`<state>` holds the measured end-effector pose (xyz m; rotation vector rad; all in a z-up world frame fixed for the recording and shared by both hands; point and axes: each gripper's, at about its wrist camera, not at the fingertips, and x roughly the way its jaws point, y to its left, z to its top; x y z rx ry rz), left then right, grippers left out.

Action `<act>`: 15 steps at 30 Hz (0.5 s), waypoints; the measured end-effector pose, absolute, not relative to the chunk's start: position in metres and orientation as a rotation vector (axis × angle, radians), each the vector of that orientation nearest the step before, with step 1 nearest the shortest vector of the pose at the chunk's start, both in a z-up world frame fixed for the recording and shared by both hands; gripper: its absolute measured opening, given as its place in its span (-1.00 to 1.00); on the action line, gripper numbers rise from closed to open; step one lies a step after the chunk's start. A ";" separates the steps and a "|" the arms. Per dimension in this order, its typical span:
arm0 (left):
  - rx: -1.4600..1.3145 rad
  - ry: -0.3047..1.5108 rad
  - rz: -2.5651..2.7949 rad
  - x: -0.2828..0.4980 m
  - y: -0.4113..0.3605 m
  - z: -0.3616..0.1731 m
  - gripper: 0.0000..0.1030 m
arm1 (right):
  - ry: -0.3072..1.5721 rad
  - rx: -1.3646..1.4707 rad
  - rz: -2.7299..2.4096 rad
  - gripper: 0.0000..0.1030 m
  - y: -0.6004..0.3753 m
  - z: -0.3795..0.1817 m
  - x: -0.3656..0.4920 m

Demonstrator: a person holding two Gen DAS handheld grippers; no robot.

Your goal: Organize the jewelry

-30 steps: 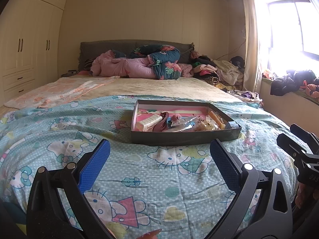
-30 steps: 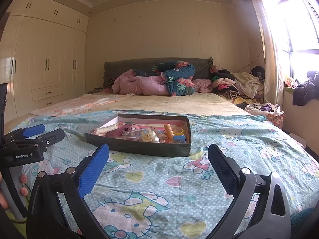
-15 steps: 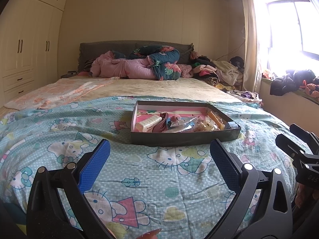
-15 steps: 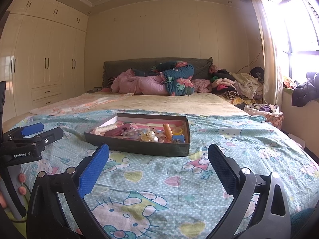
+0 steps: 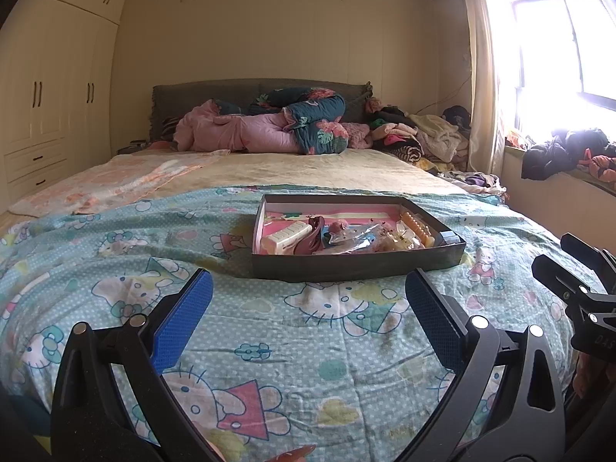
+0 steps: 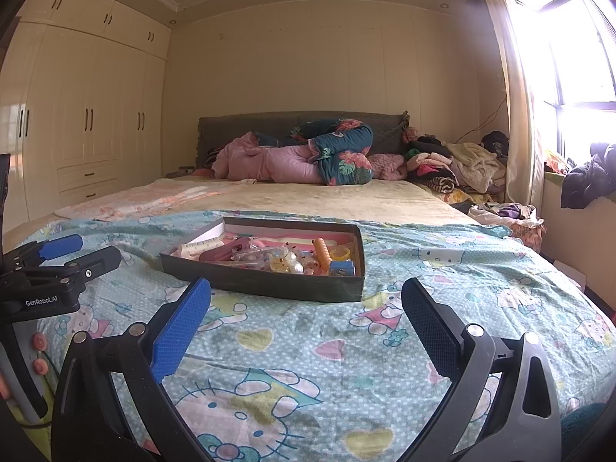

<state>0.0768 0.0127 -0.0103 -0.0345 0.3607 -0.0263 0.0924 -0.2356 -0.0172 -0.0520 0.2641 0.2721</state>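
Bedroom light comes hard from the window on the right, and across the foot of the bed (image 5: pixel 269 331) a cartoon-print cover carries the one thing I care about: a shallow dark tray (image 5: pixel 358 265) with a jumble of jewelry and hair pieces (image 5: pixel 346 233) inside it, pale clip, maroon claw clip, clear packets and an orange comb all lying over one another. Both of my tools hang above the near edge of the bed, short of the tray and touching nothing. My left hand-held gripper (image 5: pixel 308 308) has its blue pads spread wide with nothing between them, and the tray lies straight ahead of it, slightly to the right, its long side running across my line of reach. My right hand-held gripper (image 6: pixel 306 308) is just as wide and empty, and sees the tray ahead and to the left, corner-on, with the orange comb (image 6: pixel 322 254) and a small blue box (image 6: pixel 342 268) at the end nearest it. I judge both about equally near, the left squarer to the tray's long front wall. Whether this heap awaits sorting or is the sorted result, I cannot tell.
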 end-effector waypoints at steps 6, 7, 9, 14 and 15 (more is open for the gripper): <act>-0.031 0.366 -0.016 0.077 0.012 -0.012 0.78 | 0.266 -0.055 0.267 0.88 -0.236 -0.018 0.092; -0.032 0.368 -0.013 0.078 0.012 -0.013 0.78 | 0.271 -0.058 0.262 0.88 -0.236 -0.018 0.093; -0.042 0.379 -0.008 0.081 0.014 -0.014 0.78 | 0.275 -0.058 0.255 0.88 -0.237 -0.019 0.094; -0.073 0.405 0.028 0.093 0.027 -0.017 0.78 | 0.327 -0.015 0.235 0.88 -0.245 -0.022 0.106; -0.095 0.414 0.041 0.099 0.034 -0.017 0.78 | 0.340 0.000 0.228 0.88 -0.249 -0.022 0.112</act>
